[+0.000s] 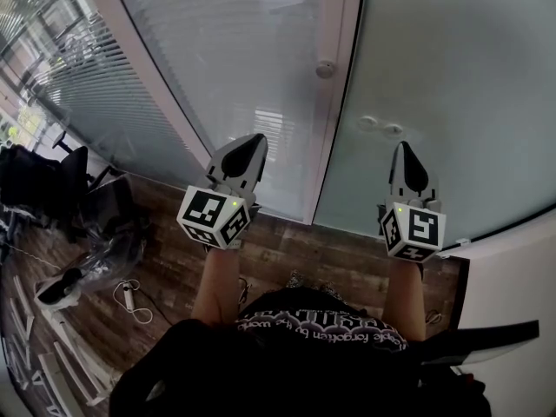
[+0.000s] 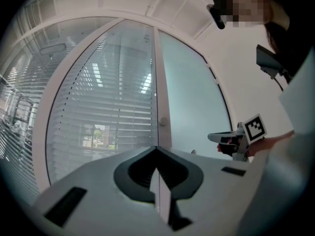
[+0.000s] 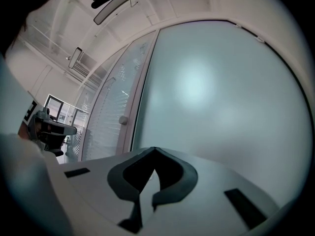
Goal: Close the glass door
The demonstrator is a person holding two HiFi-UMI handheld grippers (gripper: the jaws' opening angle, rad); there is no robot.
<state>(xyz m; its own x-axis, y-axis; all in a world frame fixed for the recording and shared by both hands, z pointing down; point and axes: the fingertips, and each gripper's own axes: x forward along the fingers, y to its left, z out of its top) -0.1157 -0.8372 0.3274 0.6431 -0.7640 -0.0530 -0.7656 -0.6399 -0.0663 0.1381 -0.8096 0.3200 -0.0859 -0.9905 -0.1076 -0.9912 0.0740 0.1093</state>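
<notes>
The frosted glass door (image 1: 452,85) fills the right half of the head view, its left edge lying along the pale frame post (image 1: 334,102). A round knob (image 1: 325,69) sits on that post, and two small round fittings (image 1: 380,126) sit on the door near its edge. Left of the post is a glass pane with blinds (image 1: 226,50) behind it. My left gripper (image 1: 255,140) points at that pane just left of the post, shut and empty. My right gripper (image 1: 402,147) points at the frosted door (image 3: 221,92), shut with nothing in it. Whether either tip touches the glass is unclear.
Wooden floor (image 1: 287,250) runs along the foot of the glass. A black office chair (image 1: 52,189) and loose cables (image 1: 130,298) lie at the left. A white wall corner (image 1: 512,268) stands close on the right.
</notes>
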